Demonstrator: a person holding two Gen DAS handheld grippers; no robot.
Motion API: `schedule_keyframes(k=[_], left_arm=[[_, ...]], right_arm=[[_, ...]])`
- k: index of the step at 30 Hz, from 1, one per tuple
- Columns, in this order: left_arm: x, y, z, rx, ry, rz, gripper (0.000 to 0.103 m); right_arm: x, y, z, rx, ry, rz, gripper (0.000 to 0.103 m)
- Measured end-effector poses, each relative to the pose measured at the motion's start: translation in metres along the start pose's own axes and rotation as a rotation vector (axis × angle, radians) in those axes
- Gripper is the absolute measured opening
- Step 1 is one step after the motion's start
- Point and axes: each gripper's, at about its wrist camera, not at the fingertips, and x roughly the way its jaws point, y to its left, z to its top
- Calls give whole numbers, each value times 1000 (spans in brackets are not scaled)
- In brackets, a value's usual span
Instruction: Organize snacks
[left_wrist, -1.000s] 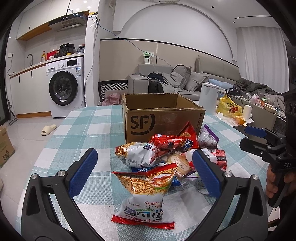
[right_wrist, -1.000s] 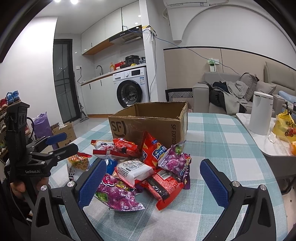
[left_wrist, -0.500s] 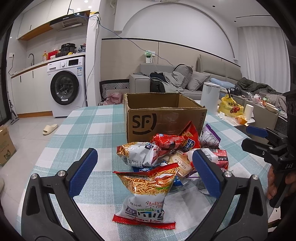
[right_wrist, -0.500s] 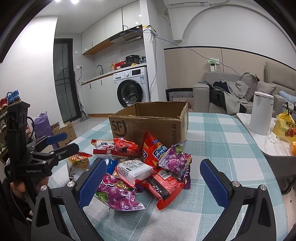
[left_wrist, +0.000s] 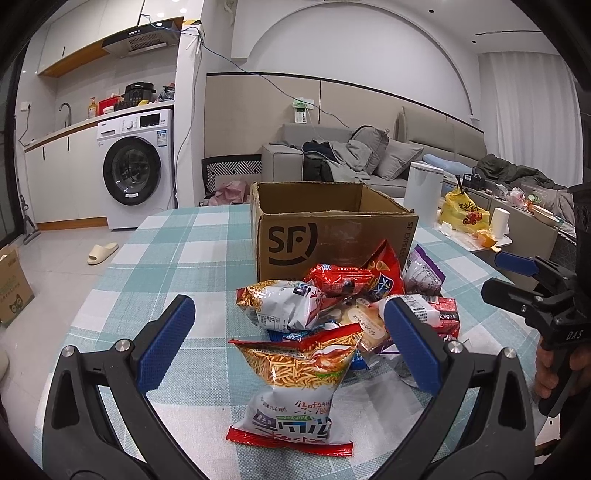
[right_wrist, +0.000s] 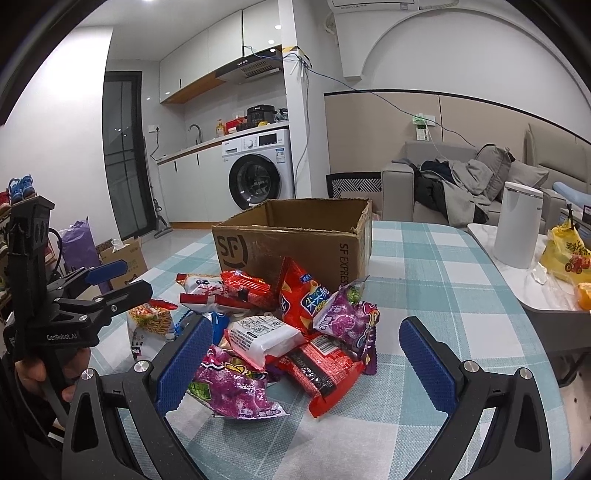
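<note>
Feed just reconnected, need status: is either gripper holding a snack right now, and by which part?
Nothing is held. The left gripper and right gripper are both open, hovering short of the snack pile.

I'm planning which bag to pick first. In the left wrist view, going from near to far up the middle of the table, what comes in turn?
Noodle snack bag → silver noodle snack bag → red snack packet → cardboard box, all on the checked tablecloth.
</note>
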Motion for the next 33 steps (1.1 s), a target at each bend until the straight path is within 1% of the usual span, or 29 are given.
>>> schedule_keyframes(k=[6,8,12,15,20,24,28,33], left_arm=[[8,2,2,-9,42,7,102],[9,3,1,-16,54,-7,102],[8,1,0,-7,64,-9,102],[6,-2,0,2,74,-7,102],[4,-2,-4,4,113,-5,102],[6,2,-9,-16,158,-27,102],[10,1,-10,-16,178,-34,102],[19,-4,-13,13,227,-14,102]], right_arm=[[6,-3,0,17,35,4,103],[7,-2,0,17,43,8,103],[7,3,2,1,64,1,103],[9,6,1,3,91,26,103],[14,8,-2,48,145,78,103],[19,13,-5,44,179,80,103],[21,15,-6,43,201,97,103],[26,17,-10,70,239,126,103]])
